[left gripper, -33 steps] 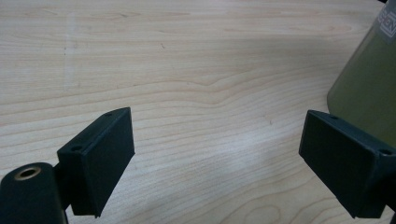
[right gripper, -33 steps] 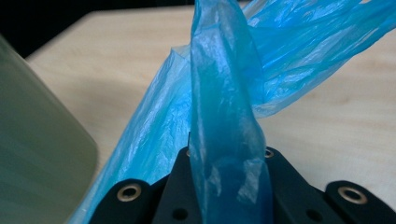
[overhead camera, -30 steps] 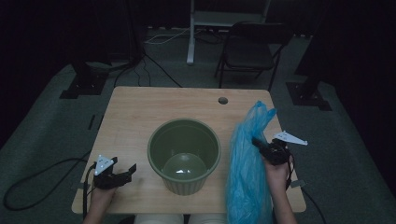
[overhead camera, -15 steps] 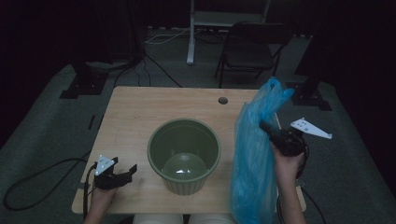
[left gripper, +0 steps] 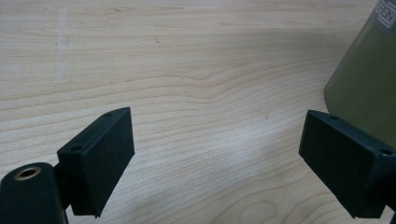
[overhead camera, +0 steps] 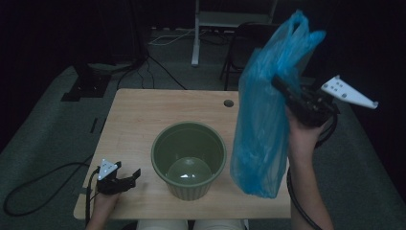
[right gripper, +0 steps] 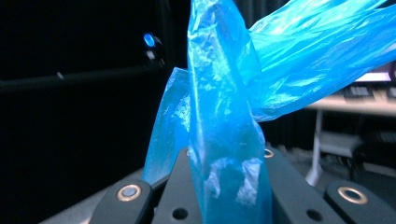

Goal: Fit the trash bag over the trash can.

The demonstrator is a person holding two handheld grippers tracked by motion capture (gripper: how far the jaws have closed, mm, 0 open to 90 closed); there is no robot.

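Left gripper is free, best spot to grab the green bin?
Take the green bin by its near-left rim, one jaw inside and one outside the wall. The top is open and the rim thin, and the open left gripper rests on the table just left of it.

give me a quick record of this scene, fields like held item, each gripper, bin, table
held item: blue plastic bag, hanging in the air at the right of the bin
right gripper: shut on the bag near its top, raised above the table
left gripper: open, nothing between the jaws, low over the table's near left corner
bin: green, round, upright, no liner in it
table: light wood, small round hole near the far edge
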